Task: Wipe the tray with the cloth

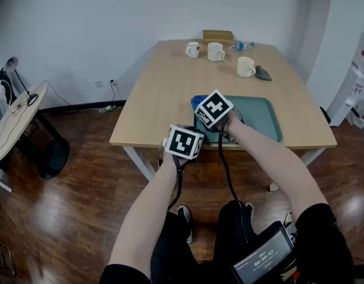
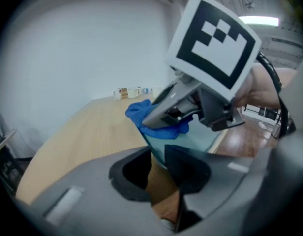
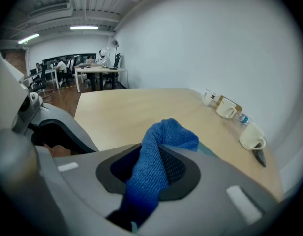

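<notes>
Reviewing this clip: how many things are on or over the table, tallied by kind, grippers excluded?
Mugs: 3
Tray: 1
Cloth: 1
Bottle: 1
Box: 1
Small dark object: 1
Total: 8

The left gripper view rode close behind the left gripper's jaws and faced the right gripper just ahead. The right gripper view sat equally near its own jaws, looking past them across the table toward the mugs beyond. The head view looked steeply down from farther back, above both grippers. All three shared the tabletop and the cloth.
</notes>
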### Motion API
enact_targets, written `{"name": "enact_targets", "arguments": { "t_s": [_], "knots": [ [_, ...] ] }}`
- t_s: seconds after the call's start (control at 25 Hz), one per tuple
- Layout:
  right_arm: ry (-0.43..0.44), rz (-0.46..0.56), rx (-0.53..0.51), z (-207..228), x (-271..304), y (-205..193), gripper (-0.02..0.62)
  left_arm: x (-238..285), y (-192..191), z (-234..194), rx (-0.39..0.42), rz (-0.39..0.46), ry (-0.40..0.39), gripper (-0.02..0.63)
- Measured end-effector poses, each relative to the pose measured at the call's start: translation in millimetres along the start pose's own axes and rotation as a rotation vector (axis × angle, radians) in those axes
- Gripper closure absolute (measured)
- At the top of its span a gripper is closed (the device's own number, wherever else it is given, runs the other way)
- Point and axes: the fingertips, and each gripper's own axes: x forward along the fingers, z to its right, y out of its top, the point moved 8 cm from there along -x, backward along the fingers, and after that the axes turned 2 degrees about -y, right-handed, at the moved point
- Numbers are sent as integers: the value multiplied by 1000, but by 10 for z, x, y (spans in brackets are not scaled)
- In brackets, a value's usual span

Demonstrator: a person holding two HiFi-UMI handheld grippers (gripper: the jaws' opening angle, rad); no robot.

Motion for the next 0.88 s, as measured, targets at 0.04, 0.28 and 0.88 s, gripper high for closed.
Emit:
{"name": "enact_targets", "arguments": {
  "t_s": [0.04,0.28,0.88],
  "knots": [
    [8,15,33,63,-38,-31,497,3,-6,-5,-2,0,0,520],
    [-36,21,162,617,-506,-490,497,29,19,1,2,12,6,520],
    [-230,-83,342,1496,-1106,-1742,497,-40,-22,-15,25,29,1,520]
  ]
}}
